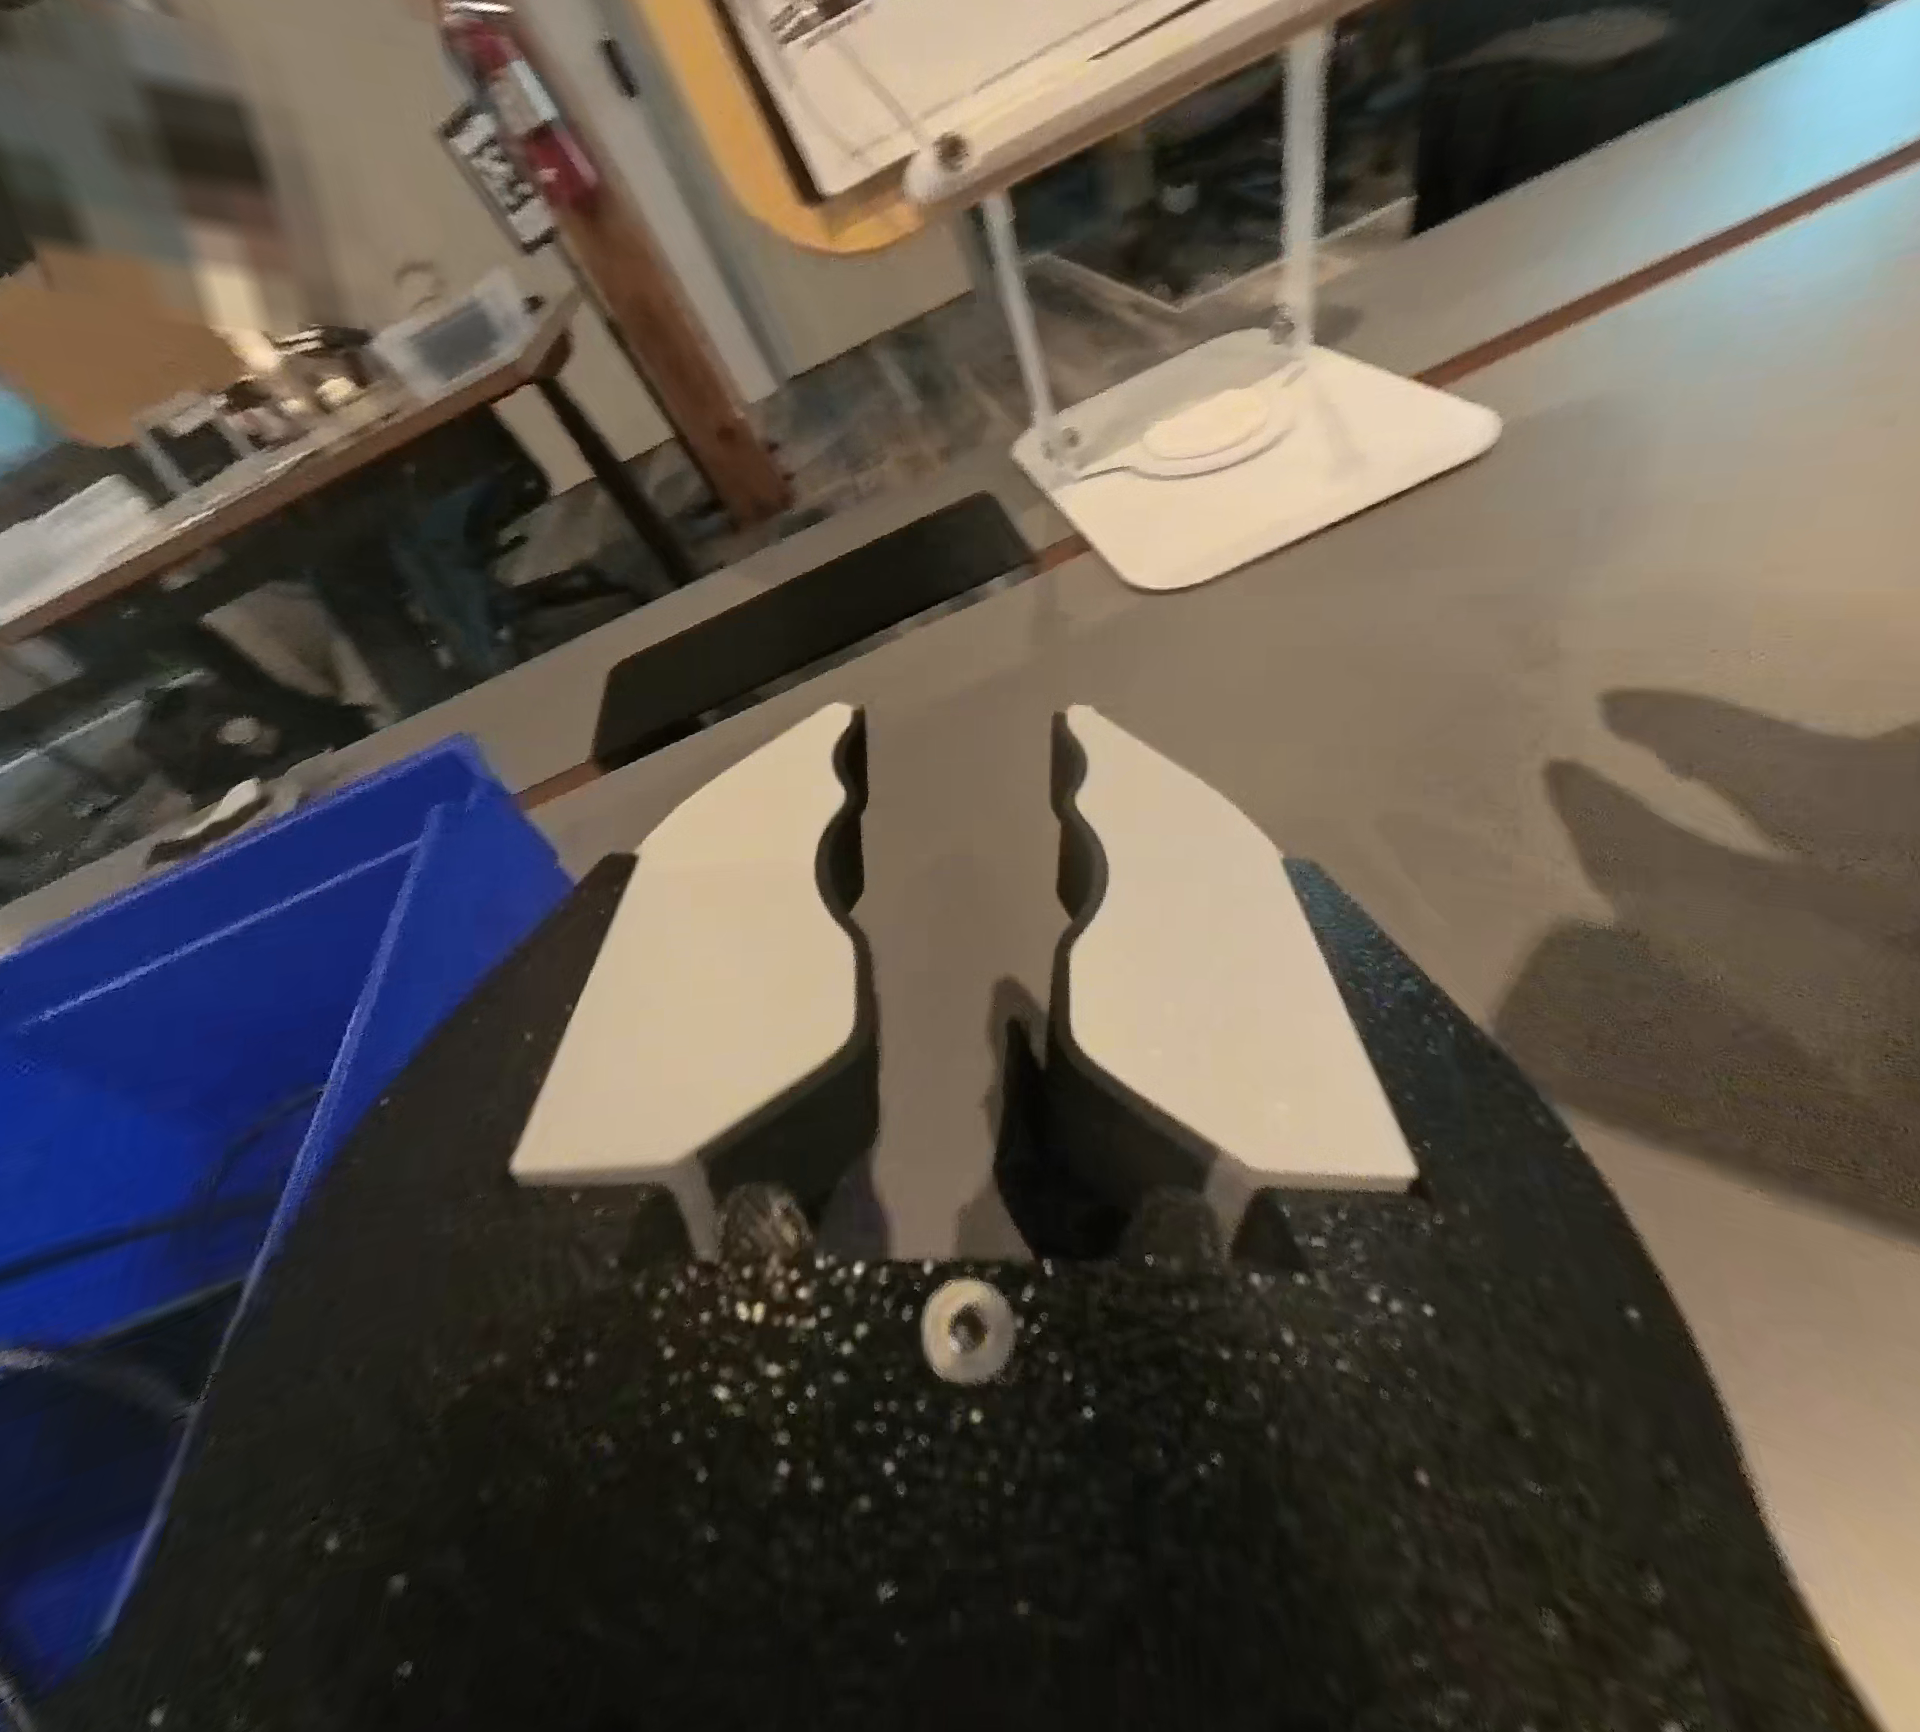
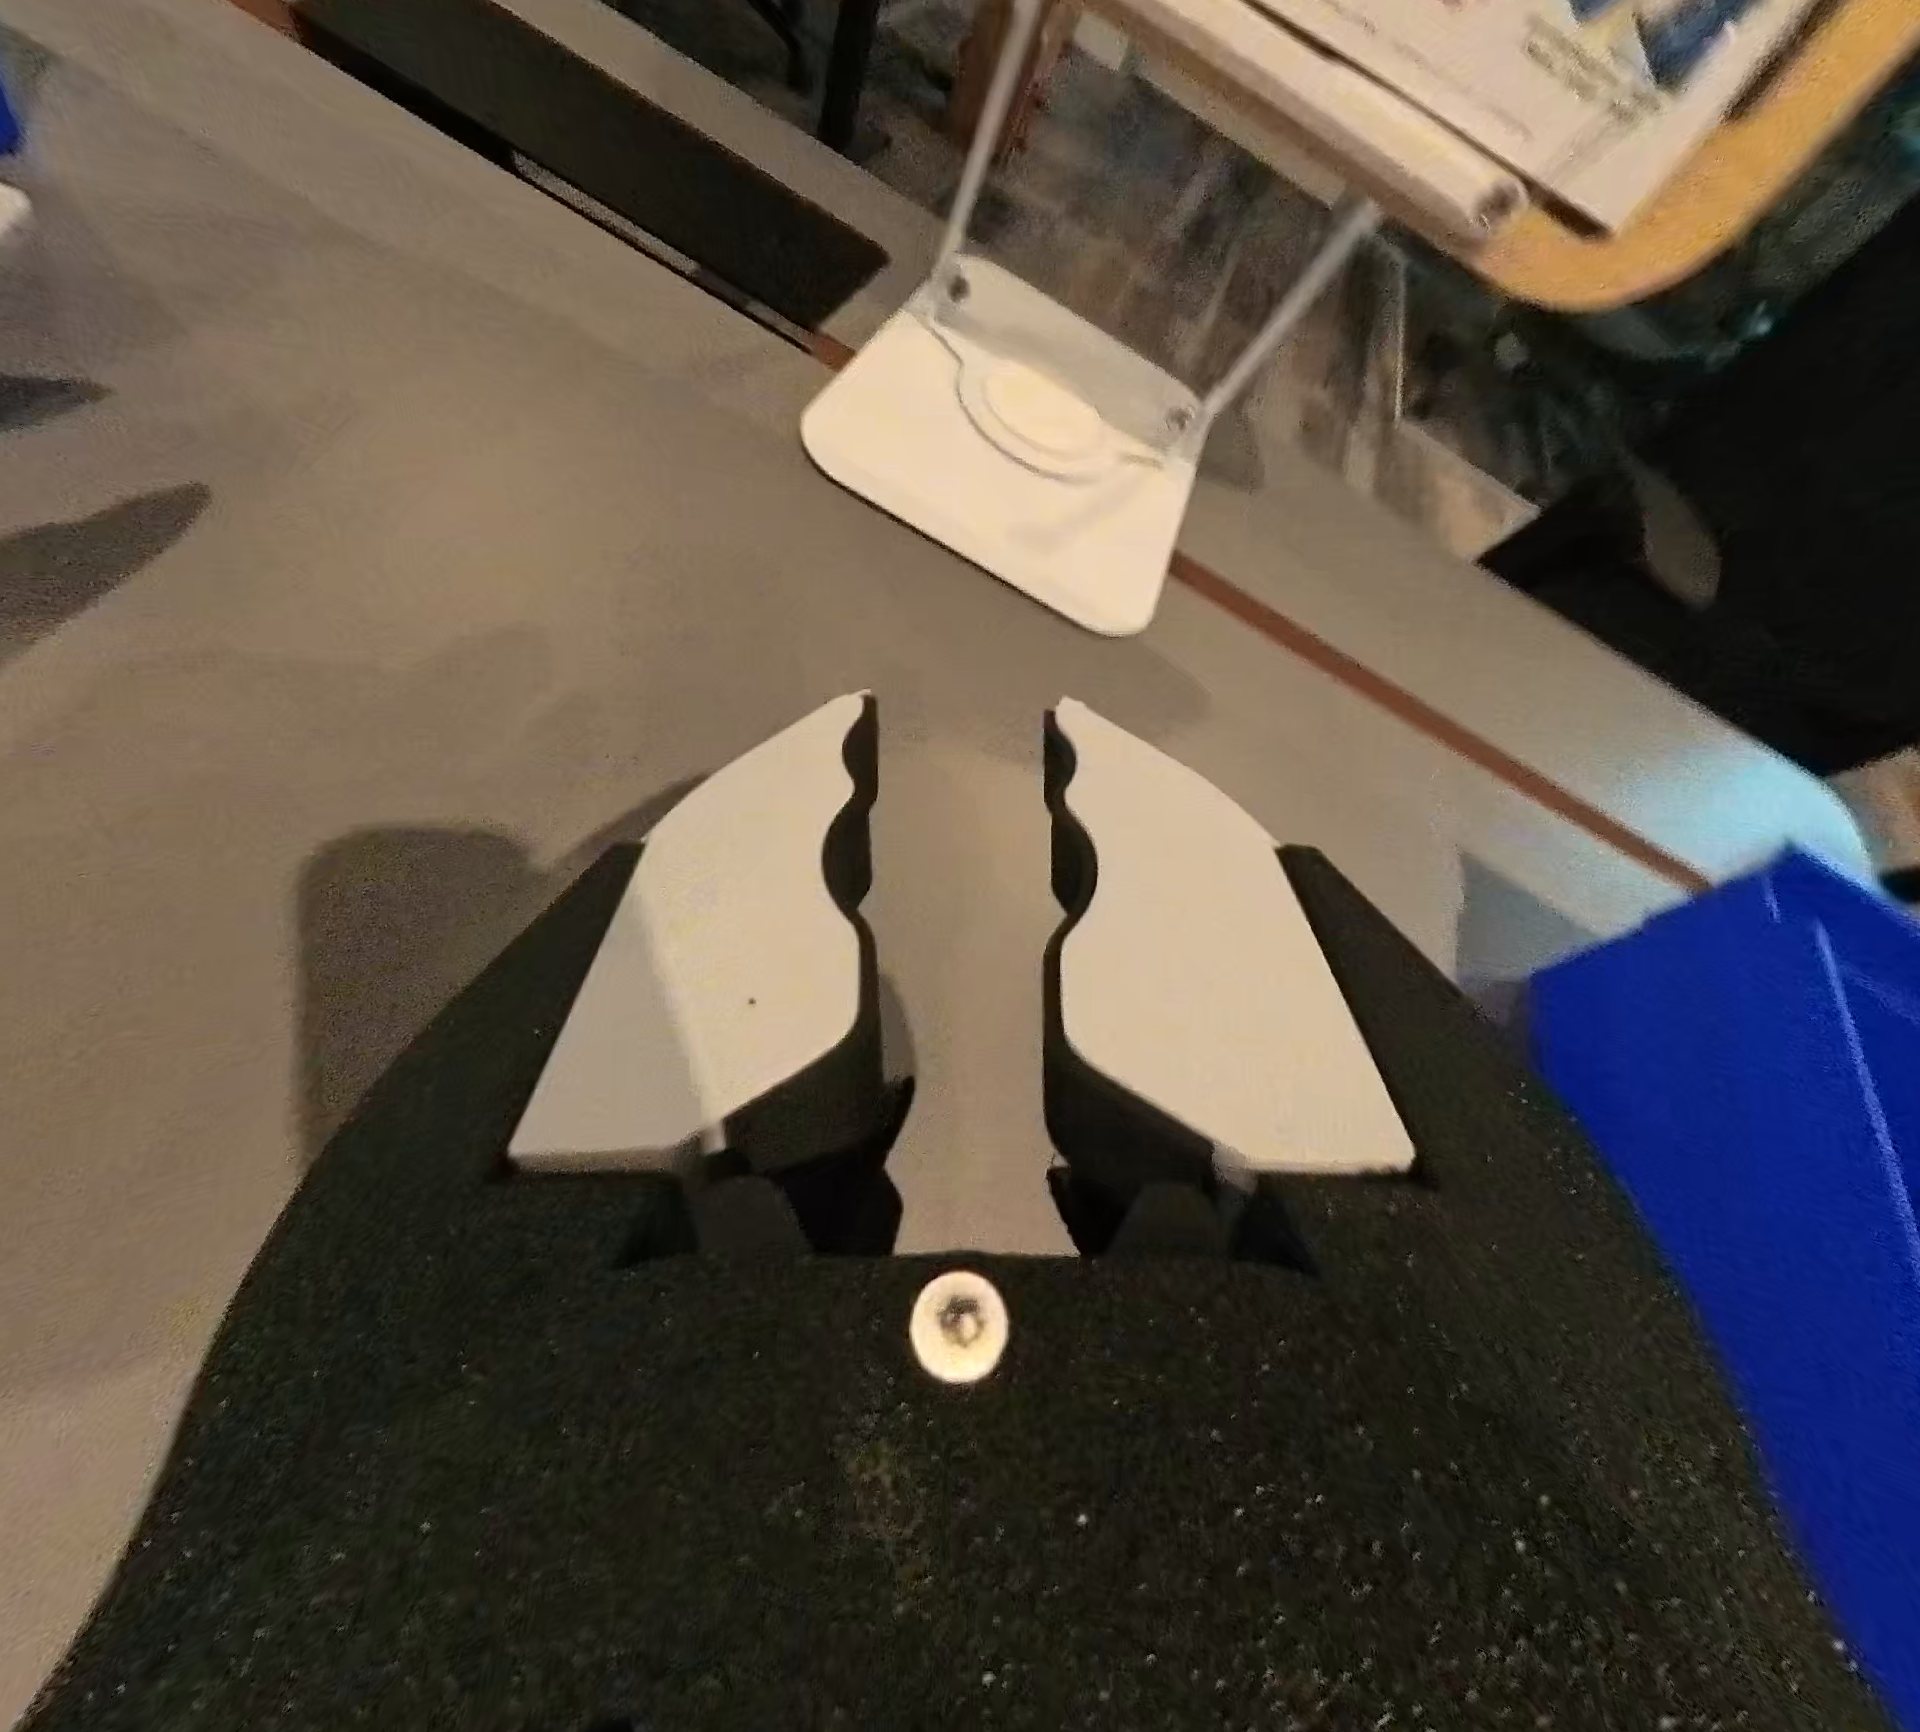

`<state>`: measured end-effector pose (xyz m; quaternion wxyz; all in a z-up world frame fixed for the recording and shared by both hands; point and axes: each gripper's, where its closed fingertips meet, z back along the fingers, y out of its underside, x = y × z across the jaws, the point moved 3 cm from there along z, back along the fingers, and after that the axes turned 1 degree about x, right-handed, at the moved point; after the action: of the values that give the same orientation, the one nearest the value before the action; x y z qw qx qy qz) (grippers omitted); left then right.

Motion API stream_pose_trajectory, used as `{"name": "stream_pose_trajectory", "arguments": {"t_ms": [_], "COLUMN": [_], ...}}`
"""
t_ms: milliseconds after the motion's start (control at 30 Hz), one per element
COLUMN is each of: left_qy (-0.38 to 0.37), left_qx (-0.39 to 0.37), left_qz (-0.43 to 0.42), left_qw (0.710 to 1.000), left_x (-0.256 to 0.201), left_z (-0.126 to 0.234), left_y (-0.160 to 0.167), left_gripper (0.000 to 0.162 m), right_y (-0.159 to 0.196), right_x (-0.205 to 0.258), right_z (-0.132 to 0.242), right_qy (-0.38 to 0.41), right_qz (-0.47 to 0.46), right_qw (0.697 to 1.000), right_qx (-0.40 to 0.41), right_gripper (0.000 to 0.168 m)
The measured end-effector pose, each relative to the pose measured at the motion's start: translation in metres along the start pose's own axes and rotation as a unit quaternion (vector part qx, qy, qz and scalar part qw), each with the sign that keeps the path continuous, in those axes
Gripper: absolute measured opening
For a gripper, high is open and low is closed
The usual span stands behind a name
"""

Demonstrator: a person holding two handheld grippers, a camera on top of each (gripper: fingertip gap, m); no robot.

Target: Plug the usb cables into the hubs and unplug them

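Left wrist view: the left gripper (image 1: 961,726) hangs over a grey table (image 1: 1351,695), its 2 pale fingers (image 1: 748,934) parted with bare tabletop showing between them, released and carrying nothing. A blue bin (image 1: 260,955) sits just beside it at the left, with a thin dark cable (image 1: 156,1215) lying inside; whether that is one of the USB cables cannot be told, and no hub appears in this view. Ahead stand a white sign stand (image 1: 1299,456) bearing a printed board, and a black flat panel (image 1: 810,612) at the table's far edge. Right wrist view: the right gripper (image 2: 958,711) is likewise released and empty above the same table (image 2: 416,591), with a blue bin (image 2: 1745,1111) close at its right, the sign stand (image 2: 997,477) in front, and the black panel (image 2: 592,134) farther left. Neither cable nor hub shows here, so the task's things seem to lie in the bins or out of frame. The step in hand looks like the first reach; done well, each gripper should likely turn toward its bin, take the plug by its body rather than the cord, and the other should steady the hub so the plug goes in straight.
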<state>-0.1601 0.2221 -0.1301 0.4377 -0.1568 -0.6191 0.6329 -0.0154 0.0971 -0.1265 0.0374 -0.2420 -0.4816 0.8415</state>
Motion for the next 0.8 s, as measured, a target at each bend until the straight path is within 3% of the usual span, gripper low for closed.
{"name": "stream_pose_trajectory", "arguments": {"t_ms": [300,500,800], "left_qy": [-0.031,-0.03,-0.042], "left_qx": [0.015,0.06,0.044], "left_qz": [0.021,0.034,-0.018], "left_qw": [0.999,0.997,0.998], "left_x": [0.006,-0.001,-0.008], "left_z": [-0.008,-0.013,-0.008], "left_y": [0.024,0.039,0.033], "left_gripper": [0.037,0.044,0.049], "right_y": [0.001,-0.011,-0.021], "right_x": [0.06,0.074,0.083], "right_z": [-0.044,-0.037,-0.032], "right_qy": [0.003,0.027,0.048], "right_qz": [0.049,0.093,0.132], "right_qw": [0.999,0.995,0.988], "right_qx": [-0.012,-0.039,-0.06], "right_gripper": [0.031,0.03,0.032]}}
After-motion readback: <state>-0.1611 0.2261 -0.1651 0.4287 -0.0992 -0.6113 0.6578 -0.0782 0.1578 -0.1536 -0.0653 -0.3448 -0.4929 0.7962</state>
